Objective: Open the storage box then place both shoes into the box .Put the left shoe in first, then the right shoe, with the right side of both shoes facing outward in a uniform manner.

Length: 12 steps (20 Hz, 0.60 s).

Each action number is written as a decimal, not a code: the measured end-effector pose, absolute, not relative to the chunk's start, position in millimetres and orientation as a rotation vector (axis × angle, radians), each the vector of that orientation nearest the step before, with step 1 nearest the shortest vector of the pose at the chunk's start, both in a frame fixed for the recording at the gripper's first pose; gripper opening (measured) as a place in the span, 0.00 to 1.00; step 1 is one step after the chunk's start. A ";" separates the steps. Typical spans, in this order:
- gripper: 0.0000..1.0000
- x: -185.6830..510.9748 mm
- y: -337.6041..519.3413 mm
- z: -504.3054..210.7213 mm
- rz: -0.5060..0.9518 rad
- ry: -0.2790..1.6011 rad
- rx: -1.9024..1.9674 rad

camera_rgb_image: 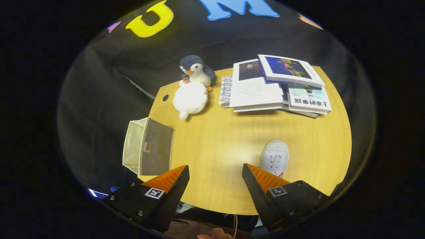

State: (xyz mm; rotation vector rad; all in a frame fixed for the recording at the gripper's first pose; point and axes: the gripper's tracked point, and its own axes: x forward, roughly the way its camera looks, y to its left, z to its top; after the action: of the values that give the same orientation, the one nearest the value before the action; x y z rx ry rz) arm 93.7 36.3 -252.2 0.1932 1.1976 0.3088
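The tongs stand wide open over the desk, gripping nothing. A white shoe lies at their 1 o'clock, partly behind the right finger. The box, open, sits at the desk's edge at 10 o'clock, just beyond the left finger, its small label too small to read. Farther off, a plush penguin stands at 11 o'clock and books at 1 o'clock; one cover bears Chinese characters, upside down.
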 end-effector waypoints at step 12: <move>0.98 46.4 -86.7 -348.8 0.047 1.340 0.201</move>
State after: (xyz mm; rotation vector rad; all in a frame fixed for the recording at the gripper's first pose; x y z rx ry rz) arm 46.4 -86.7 -348.8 0.2011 1.3395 0.0468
